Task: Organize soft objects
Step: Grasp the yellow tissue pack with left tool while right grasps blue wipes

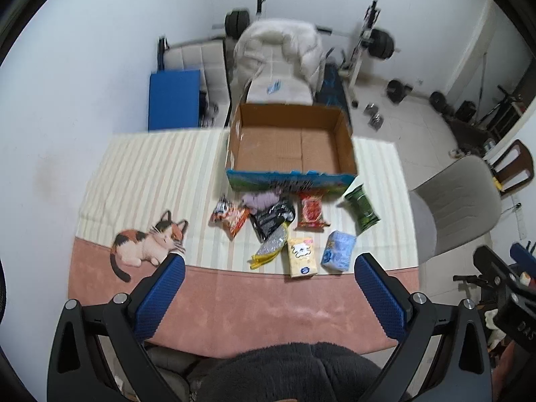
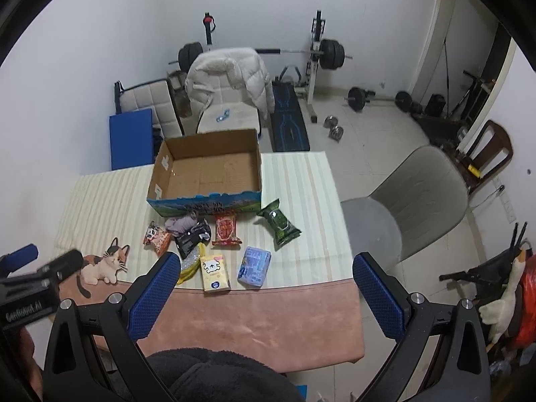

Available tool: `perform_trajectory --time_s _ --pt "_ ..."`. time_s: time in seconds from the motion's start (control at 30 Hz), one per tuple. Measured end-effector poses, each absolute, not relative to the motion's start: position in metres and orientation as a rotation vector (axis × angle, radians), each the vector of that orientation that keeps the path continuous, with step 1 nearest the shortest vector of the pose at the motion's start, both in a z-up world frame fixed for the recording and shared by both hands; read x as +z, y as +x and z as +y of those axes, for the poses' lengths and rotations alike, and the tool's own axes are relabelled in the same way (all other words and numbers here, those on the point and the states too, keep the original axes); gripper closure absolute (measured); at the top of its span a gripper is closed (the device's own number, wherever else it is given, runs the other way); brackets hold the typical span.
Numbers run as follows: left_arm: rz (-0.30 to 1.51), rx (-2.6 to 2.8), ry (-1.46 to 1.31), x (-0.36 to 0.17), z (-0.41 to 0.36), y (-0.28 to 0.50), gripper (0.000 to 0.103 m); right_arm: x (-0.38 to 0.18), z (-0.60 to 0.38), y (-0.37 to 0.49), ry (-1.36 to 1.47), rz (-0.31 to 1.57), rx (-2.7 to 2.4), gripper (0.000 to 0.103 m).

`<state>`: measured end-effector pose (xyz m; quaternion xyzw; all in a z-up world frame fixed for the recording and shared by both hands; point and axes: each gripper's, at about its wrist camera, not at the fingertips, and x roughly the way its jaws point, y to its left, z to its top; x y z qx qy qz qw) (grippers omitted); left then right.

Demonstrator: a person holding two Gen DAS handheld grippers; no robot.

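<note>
An empty cardboard box (image 1: 291, 144) (image 2: 207, 167) stands at the table's far side. In front of it lie several soft packets: an orange snack bag (image 1: 231, 216) (image 2: 156, 236), a purple cloth (image 1: 261, 199) (image 2: 182, 223), a black pouch (image 1: 272, 219) (image 2: 191, 238), a red packet (image 1: 312, 210) (image 2: 226, 229), a green pack (image 1: 362, 209) (image 2: 278, 227), a yellow tissue pack (image 1: 301, 256) (image 2: 215, 273), a blue tissue pack (image 1: 338, 249) (image 2: 254, 266) and a silver-yellow bag (image 1: 270, 246) (image 2: 190, 263). My left gripper (image 1: 268, 264) and my right gripper (image 2: 266, 264) are both open, held above the near edge, holding nothing.
The table wears a striped cloth (image 1: 150, 167) with a pink border (image 2: 254, 318) and a printed cat (image 1: 147, 243) (image 2: 102, 264). A grey chair (image 1: 459, 201) (image 2: 408, 201) stands at the right. A chair with a white jacket (image 2: 231, 77) and weights (image 2: 331, 53) are behind.
</note>
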<state>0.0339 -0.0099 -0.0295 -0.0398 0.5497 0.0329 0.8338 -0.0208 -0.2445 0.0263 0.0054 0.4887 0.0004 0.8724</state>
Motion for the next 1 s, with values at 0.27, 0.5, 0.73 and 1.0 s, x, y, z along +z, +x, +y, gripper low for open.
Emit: perform_trajectory --time_s 0.27,0.5,0.73,1.0 --pt "1.452 0.117 -0.131 -0.186 -0.003 0.1 0.0 -0.121 -0.252 0.06 0.059 1.283 0.052 0.0" --pt "1.609 0.083 -0.182 -0.29 -0.01 0.131 0.007 -0.278 -0.252 0.11 0.138 1.527 0.062 0.0" --pt "1.732 0.064 -0.271 -0.355 -0.023 0.155 0.007 -0.377 -0.244 0.141 0.204 1.653 0.056 0.006" --pt "1.806 0.035 -0.25 -0.392 -0.053 0.156 0.007 -0.416 -0.247 0.133 0.182 1.745 0.061 0.05"
